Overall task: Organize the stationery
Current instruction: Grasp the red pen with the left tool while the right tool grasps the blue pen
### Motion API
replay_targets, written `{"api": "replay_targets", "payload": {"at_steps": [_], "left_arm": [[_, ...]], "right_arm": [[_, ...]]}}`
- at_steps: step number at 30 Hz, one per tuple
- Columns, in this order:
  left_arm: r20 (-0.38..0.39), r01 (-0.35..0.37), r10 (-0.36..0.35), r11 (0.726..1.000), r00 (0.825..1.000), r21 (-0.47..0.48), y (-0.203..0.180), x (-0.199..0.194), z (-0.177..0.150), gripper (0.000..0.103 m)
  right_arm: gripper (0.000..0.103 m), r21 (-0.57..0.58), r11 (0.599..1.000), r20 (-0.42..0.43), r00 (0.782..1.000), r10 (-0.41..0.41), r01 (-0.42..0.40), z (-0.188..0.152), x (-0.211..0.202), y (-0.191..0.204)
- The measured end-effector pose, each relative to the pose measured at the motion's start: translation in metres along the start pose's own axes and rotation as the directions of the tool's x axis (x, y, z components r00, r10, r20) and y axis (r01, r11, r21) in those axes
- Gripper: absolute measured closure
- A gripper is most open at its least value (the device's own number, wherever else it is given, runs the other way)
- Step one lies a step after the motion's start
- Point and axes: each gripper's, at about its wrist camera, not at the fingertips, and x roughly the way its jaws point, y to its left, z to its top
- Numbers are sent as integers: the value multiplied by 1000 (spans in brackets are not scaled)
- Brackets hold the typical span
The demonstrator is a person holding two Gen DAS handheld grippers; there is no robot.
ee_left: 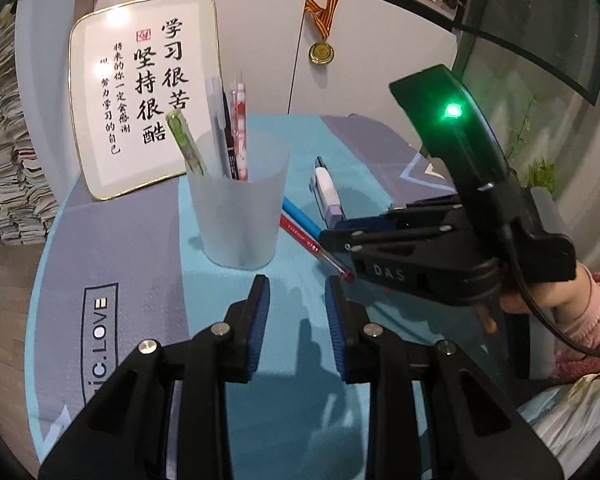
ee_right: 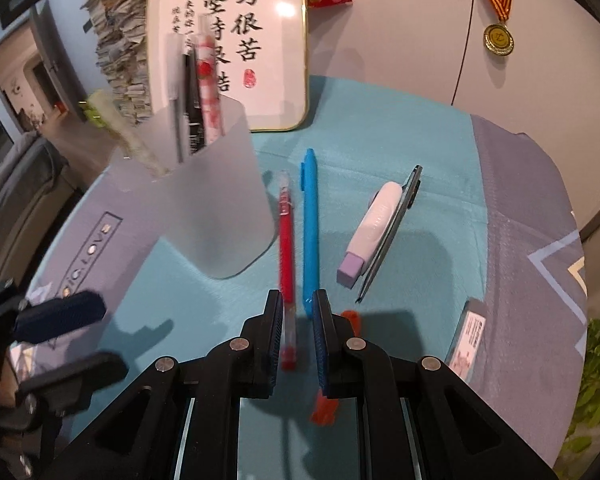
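A frosted plastic cup (ee_left: 238, 204) holds several pens (ee_left: 236, 132) on the round table; it also shows in the right wrist view (ee_right: 208, 200). A red pen (ee_right: 286, 240) and a blue pen (ee_right: 311, 228) lie side by side beside it. A white-and-purple eraser (ee_right: 370, 228) and a dark pen (ee_right: 396, 224) lie further right. My right gripper (ee_right: 298, 304) is open, its jaws either side of the red pen's near end, low over the table. My left gripper (ee_left: 298, 284) is open and empty, in front of the cup.
A framed calligraphy sign (ee_left: 140, 92) leans behind the cup. A medal (ee_left: 321, 53) hangs on the white cabinet. An orange item (ee_right: 326, 404) lies under my right gripper. A small card (ee_right: 470, 340) lies at the table's right. Paper stacks (ee_left: 4, 168) stand at left.
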Motion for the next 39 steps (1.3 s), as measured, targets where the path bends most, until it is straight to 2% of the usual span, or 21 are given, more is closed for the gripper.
{"api": "replay_targets", "payload": {"at_steps": [6, 9, 12, 17, 19, 23, 30, 32, 35, 39], "left_arm": [[-31, 20, -20, 1000, 999, -9, -3, 12, -1, 78], [-42, 30, -30, 1000, 999, -6, -8, 18, 0, 78], [-54, 34, -34, 999, 998, -8, -13, 24, 3, 78], [-78, 54, -55, 998, 995, -18, -24, 41, 12, 78], [-84, 42, -44, 999, 995, -21, -28, 50, 16, 78], [-122, 0, -4, 999, 993, -36, -32, 71, 22, 78], [-164, -79, 74, 996, 984, -28, -34, 94, 26, 78], [-166, -91, 87, 996, 982, -16, -34, 95, 26, 86], [-185, -53, 48, 998, 982, -22, -32, 92, 23, 94], [-221, 9, 0, 999, 975, 38, -41, 71, -1, 95]], "right_arm": [[89, -4, 1000, -1, 1000, -18, 18, 6, 12, -3], [92, -22, 999, -45, 999, -27, 26, 7, 20, -1], [93, -64, 996, -50, 997, -58, 55, 2, 15, 4], [93, 20, 1000, -55, 998, 20, -19, -15, -9, -15], [93, 62, 997, -44, 998, 53, -50, -24, -23, -23], [93, 102, 993, -33, 997, 69, -65, -43, -50, -33], [93, 104, 992, -55, 996, 73, -67, -92, -83, -40], [93, 116, 991, -70, 995, 72, -63, -106, -87, -47], [93, 148, 988, -91, 994, 63, -49, -121, -88, -58], [93, 175, 984, -116, 991, 67, -46, -138, -88, -62]]}}
